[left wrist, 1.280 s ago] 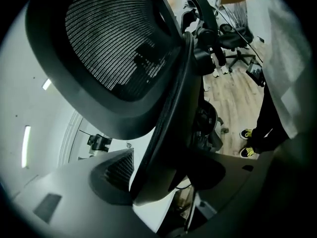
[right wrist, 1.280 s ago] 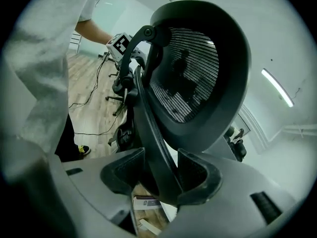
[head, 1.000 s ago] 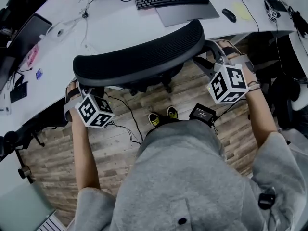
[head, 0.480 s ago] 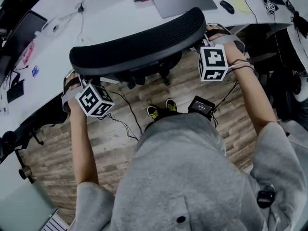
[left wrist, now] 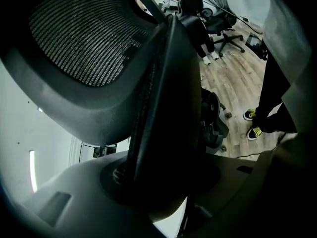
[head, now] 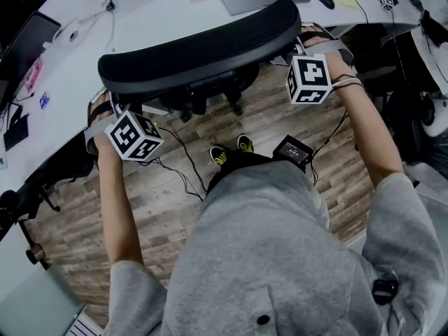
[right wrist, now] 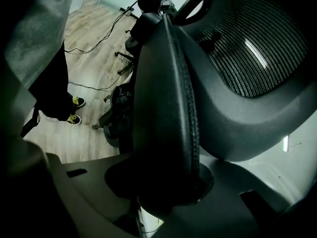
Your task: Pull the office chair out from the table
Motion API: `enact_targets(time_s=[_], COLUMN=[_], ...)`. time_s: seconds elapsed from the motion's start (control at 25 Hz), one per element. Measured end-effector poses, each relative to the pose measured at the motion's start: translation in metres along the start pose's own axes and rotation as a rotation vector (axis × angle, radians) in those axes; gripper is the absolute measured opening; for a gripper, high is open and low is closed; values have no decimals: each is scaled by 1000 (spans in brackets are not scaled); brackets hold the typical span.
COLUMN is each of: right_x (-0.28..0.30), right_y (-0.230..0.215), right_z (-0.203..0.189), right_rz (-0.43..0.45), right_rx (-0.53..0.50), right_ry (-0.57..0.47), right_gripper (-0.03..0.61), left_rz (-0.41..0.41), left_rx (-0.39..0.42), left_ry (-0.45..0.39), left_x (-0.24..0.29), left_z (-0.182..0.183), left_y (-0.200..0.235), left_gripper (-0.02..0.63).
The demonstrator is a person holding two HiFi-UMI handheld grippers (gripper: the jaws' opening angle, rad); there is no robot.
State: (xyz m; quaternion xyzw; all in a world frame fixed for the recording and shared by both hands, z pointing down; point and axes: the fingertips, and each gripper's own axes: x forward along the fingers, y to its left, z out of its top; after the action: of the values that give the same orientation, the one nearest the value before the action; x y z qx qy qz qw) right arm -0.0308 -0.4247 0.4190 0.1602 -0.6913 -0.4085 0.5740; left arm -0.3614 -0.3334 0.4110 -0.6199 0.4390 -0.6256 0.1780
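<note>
Change: both sets of jaws closing since a second ago, and the right gripper [head: 302, 47] is lower now.
Left gripper [head: 112, 114]: partly closed, clamped on the office chair [head: 203, 51] at its back's left end.
Office chair: pushed in against the table [head: 154, 12].
Right gripper: partly closed, clamped on the back's right end.

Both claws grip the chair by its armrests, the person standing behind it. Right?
Not armrests: the left claw and right claw, whose jaws have just been closing, each grip a side edge of the backrest, as the two gripper views show. The person does stand behind it.
</note>
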Motion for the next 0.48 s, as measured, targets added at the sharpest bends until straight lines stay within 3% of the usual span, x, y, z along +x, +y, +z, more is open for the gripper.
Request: enact_targets(time_s=[0.48], right_x=[-11], right_y=[13], right_z=[-5], right_rz=[12], right_rx=[-7], right_ry=[2], right_gripper=[116], left_rz=[-10], left_rx=[8], left_ry=[5], left_x=[-10], left_z=[5], left_y=[-12], left_gripper=[206])
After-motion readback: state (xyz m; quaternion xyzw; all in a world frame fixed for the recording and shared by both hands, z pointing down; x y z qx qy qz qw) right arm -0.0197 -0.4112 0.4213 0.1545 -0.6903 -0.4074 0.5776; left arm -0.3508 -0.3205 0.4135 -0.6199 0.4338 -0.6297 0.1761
